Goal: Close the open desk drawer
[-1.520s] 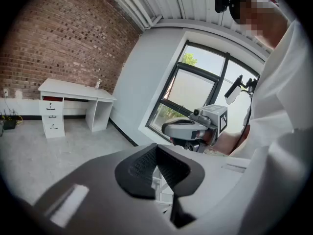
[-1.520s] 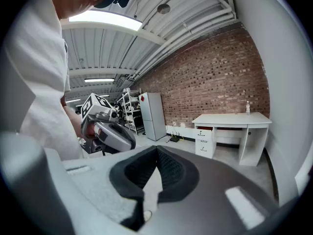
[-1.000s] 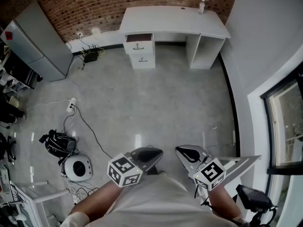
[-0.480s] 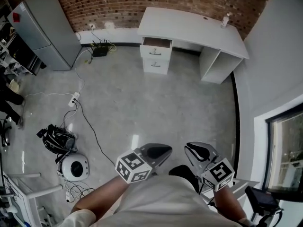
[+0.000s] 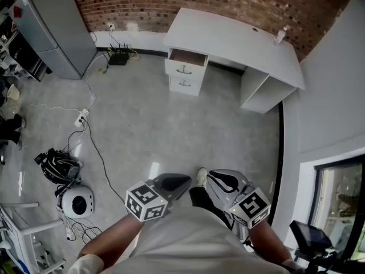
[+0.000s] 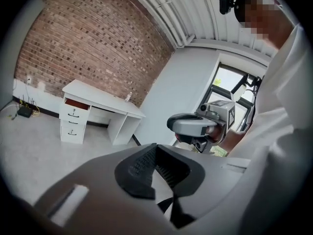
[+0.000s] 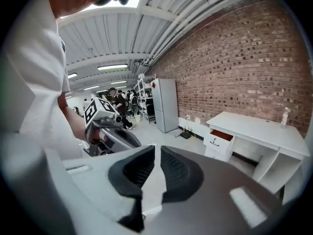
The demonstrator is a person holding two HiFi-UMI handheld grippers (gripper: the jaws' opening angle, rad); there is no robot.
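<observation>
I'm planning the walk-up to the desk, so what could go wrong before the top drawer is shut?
1. The power strip and its cable lie on the floor left of the route. Drifting that way could snag a foot.
2. The open drawer is far from the left gripper and right gripper. A hurried, hard shove might shake the desk and tip the bottle.

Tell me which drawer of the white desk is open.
The top drawer: it is pulled out from the desk, showing its reddish-brown inside. The drawer below it sits closed.
</observation>
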